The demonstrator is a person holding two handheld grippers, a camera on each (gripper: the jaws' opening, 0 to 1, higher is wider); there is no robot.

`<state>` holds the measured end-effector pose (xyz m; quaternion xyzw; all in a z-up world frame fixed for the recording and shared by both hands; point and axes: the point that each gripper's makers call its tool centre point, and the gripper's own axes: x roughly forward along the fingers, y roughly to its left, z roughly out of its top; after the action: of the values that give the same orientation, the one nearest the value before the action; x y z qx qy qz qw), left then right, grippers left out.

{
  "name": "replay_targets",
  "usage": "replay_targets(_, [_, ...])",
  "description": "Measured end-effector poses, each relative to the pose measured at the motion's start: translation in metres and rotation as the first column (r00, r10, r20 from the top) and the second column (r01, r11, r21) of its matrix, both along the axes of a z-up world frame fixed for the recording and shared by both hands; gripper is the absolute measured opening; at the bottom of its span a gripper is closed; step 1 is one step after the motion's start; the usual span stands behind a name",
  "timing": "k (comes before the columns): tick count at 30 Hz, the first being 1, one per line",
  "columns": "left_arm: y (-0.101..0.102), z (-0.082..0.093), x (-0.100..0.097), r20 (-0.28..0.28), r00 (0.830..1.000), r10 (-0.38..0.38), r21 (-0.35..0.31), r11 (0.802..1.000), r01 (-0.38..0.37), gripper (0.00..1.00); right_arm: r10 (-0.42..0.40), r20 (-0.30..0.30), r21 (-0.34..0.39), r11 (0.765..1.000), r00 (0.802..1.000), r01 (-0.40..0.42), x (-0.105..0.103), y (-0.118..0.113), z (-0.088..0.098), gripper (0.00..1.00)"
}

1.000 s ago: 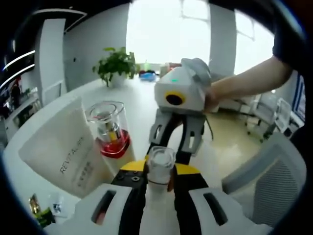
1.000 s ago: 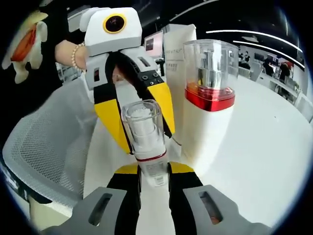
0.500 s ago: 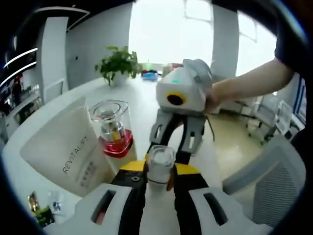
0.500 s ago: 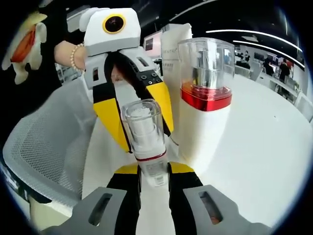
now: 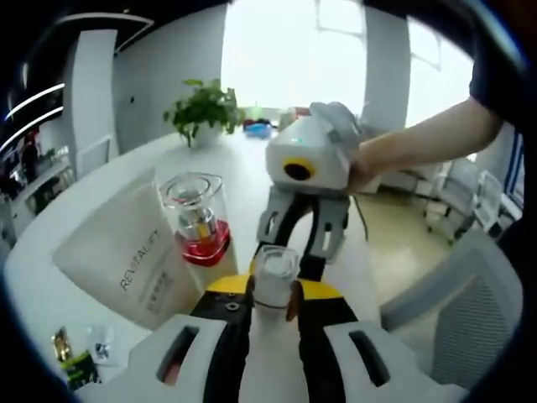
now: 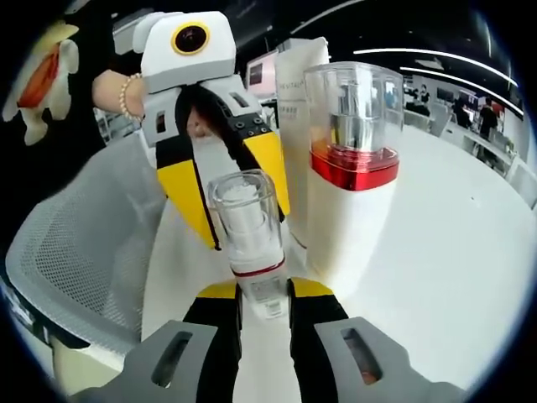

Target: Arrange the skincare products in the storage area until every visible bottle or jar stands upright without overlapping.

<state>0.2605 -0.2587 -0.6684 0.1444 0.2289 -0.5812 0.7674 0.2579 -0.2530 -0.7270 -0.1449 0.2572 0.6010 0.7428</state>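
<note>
Pinched between the right gripper (image 6: pixel 264 294) jaws, the small clear-capped white bottle (image 6: pixel 249 235) stands upright beside the red-banded pump bottle (image 6: pixel 351 168), with the left gripper (image 6: pixel 222 180) spread wide behind it near the white tabletop (image 6: pixel 470 252) edge.

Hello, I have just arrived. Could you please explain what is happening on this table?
A person holds a gripper in each hand, and both meet at one small clear-capped bottle. The right gripper is shut on its lower body, keeping it upright above the white table. The left gripper faces it, its yellow fingers either side of the cap. Beside it stand a larger red-banded pump bottle and, behind that, a white tube.
</note>
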Motion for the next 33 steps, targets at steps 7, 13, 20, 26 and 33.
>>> replay_targets(7, [0.011, 0.0, -0.001, -0.003, 1.0, 0.024, 0.009, 1.0, -0.024, 0.16, 0.008, 0.001, -0.011, 1.0, 1.0, -0.008, 0.001, 0.0, 0.0, 0.21])
replay_targets(13, [0.022, -0.002, -0.004, -0.012, 0.999, 0.039, 0.018, 0.999, -0.039, 0.16, 0.008, -0.001, -0.018, 1.0, 1.0, -0.008, 0.004, 0.0, -0.001, 0.21])
replay_targets(20, [0.026, -0.003, -0.003, -0.023, 0.998, 0.056, 0.018, 0.998, -0.056, 0.16, -0.028, -0.03, 0.01, 1.0, 0.999, 0.028, 0.005, -0.002, 0.002, 0.29])
replay_targets(26, [0.026, -0.003, -0.004, -0.022, 0.998, 0.057, 0.019, 0.998, -0.056, 0.16, -0.03, -0.034, -0.016, 0.999, 0.999, 0.03, 0.001, -0.004, 0.001, 0.27])
replay_targets(33, [0.032, 0.0, -0.007, -0.021, 0.998, 0.06, 0.018, 0.998, -0.06, 0.16, -0.072, -0.035, -0.039, 0.997, 0.997, 0.07, -0.004, -0.011, 0.006, 0.3])
